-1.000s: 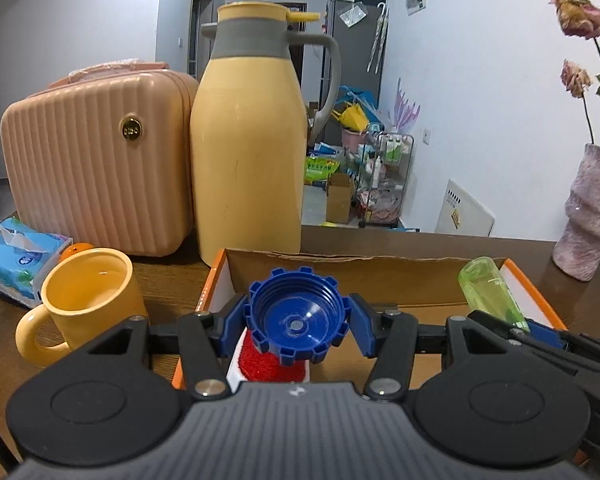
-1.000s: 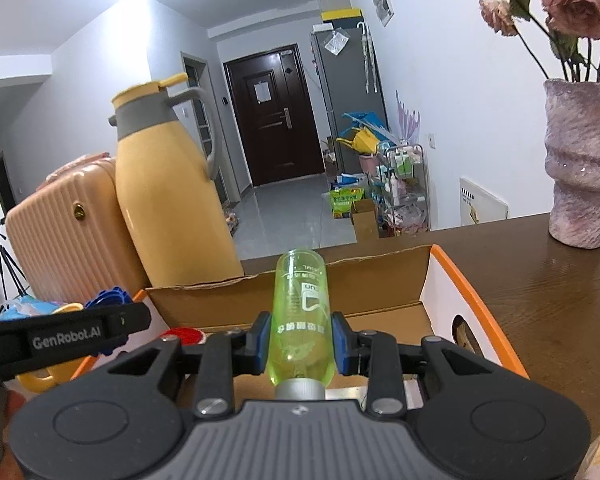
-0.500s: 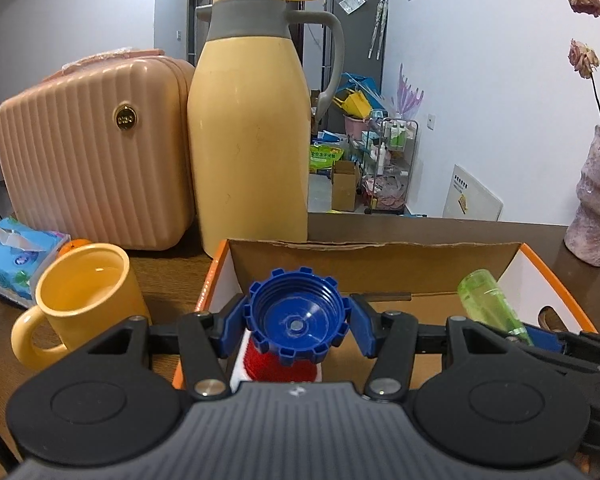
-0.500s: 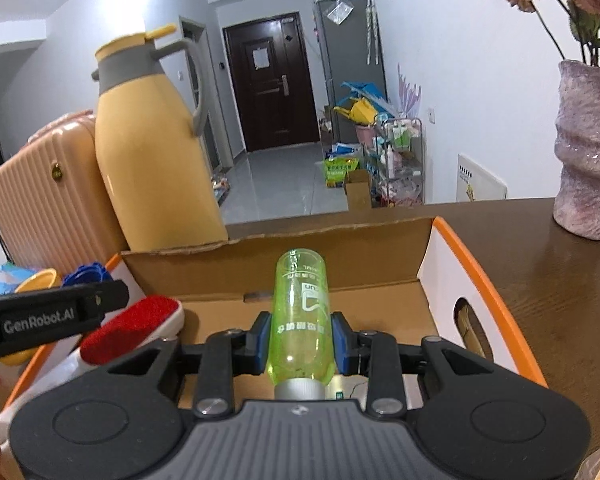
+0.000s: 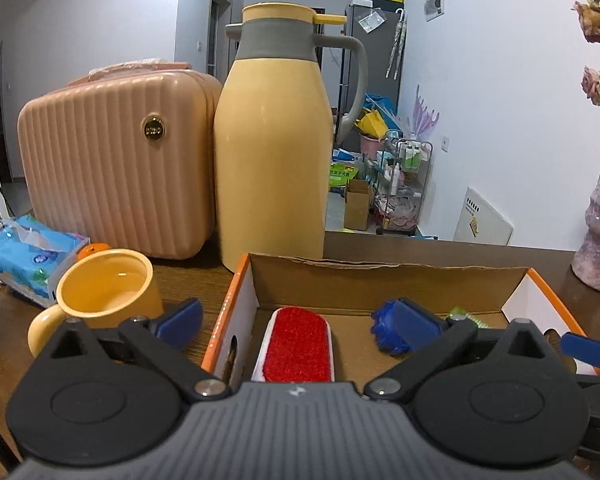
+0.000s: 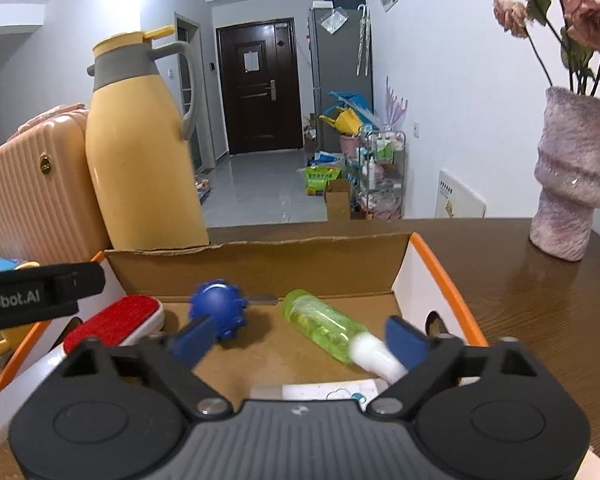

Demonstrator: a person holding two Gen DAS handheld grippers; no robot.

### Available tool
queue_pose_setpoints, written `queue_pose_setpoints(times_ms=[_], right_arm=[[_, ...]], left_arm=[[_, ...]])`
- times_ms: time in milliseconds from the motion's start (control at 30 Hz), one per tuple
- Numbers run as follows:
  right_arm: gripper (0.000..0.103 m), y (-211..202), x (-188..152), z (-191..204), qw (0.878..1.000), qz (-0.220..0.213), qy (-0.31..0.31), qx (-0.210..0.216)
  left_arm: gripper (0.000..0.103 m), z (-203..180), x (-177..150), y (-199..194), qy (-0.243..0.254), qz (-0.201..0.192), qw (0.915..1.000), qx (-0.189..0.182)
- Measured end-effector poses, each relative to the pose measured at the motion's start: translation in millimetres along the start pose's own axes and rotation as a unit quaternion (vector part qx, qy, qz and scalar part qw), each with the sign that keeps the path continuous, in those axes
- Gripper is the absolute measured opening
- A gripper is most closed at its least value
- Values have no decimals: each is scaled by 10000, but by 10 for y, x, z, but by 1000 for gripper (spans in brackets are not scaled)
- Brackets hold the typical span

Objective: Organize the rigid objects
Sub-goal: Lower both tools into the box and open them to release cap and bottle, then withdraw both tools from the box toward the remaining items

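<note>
An open cardboard box with orange rims stands on the wooden table; it also shows in the right wrist view. Inside lie a red-faced white brush, a blue ridged cap and a green bottle with a white cap. My left gripper is open and empty over the box's left end. My right gripper is open and empty over the box, with the bottle lying between its fingers. The blue cap sits just behind my left gripper's right finger.
A yellow mug stands left of the box. A tall yellow thermos and a pink case stand behind. A tissue pack lies far left. A pink vase with flowers stands at the right.
Both grippers have opened. The left let go of the blue cap and the right let go of the green bottle; both objects now lie on the box floor.
</note>
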State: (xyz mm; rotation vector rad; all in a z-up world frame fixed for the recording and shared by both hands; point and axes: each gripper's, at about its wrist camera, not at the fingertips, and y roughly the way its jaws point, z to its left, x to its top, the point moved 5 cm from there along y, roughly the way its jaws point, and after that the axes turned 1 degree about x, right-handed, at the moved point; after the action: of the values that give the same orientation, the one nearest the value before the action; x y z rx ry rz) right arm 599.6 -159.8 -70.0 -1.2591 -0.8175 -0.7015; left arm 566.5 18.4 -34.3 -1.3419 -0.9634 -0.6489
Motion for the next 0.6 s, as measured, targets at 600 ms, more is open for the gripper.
queue_pose_setpoints(times_ms=[600], right_arm=[[103,-210,30,4,9997,-207,-37,-100]], left_arm=[[103,59,38,-194,-197,-189,9996,24]])
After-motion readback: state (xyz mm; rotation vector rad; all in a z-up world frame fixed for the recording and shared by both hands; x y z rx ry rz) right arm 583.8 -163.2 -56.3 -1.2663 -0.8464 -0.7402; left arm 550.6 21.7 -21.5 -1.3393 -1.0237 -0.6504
